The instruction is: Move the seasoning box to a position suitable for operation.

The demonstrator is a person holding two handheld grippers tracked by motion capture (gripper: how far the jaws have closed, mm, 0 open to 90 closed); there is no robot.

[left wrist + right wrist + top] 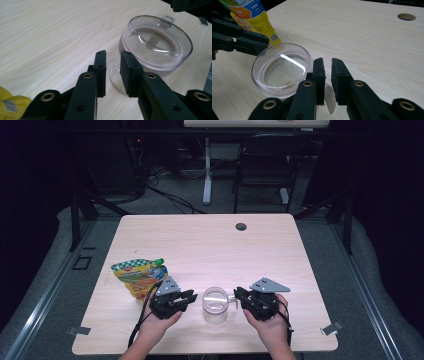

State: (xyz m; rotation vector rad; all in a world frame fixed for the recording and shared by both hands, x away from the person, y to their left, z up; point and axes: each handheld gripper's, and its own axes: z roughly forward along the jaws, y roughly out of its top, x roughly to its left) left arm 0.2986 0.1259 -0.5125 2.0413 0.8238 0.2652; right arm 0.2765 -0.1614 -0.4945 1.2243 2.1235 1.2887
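Note:
A clear plastic cup [215, 302] stands upright near the table's front edge. It looks empty in the left gripper view [155, 42] and the right gripper view [279, 71]. A thin clear handle [330, 100] sticks out from its side. My right gripper [236, 297] [327, 63] is shut on that handle from the cup's right. My left gripper [192, 296] [113, 56] sits just left of the cup, its jaws a narrow gap apart with nothing between them. A yellow spout pouch [140, 275] [252, 15] with a green cap lies flat behind the left hand.
The light wooden table [200, 245] has a round cable hole [241, 226] [406, 17] at the far middle. Bare tabletop stretches behind the cup. Beyond the table stand a dark chair [265, 165] and a white desk leg [207, 170].

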